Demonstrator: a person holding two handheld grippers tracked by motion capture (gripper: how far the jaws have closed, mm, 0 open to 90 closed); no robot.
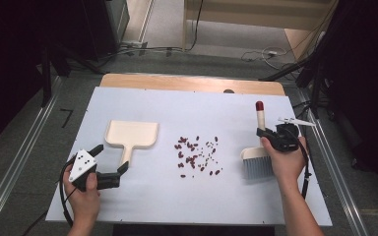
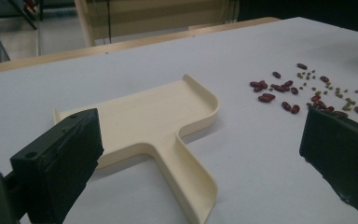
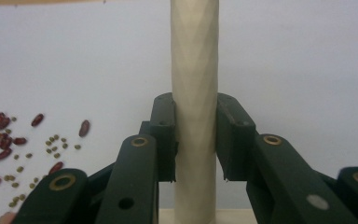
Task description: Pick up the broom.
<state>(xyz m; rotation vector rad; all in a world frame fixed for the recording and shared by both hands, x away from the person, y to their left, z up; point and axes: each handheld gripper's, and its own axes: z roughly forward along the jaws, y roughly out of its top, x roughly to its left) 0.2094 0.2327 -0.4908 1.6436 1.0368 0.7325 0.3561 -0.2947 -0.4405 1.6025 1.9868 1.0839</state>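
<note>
A cream dustpan [image 1: 130, 133] [image 2: 154, 121] lies flat on the white table sheet, its handle toward the person. Just short of that handle hovers my left gripper [image 1: 110, 162] [image 2: 200, 154], open, with its black jaws either side of the handle's end. Red beans and small green beans [image 1: 197, 155] [image 2: 307, 91] [image 3: 9, 140] are scattered mid-table. My right gripper [image 1: 270, 135] [image 3: 196, 140] is shut on the cream handle of a small brush [image 1: 258, 147] [image 3: 195, 70]. The brush's red tip points away and its grey bristles [image 1: 257, 167] hang toward the person.
The white sheet [image 1: 192, 113] covers a wooden table [image 1: 192, 82]. Metal rails run along both sides on the floor. Cables lie on the floor beyond the table's far edge. Dark stands rise at the far left and right.
</note>
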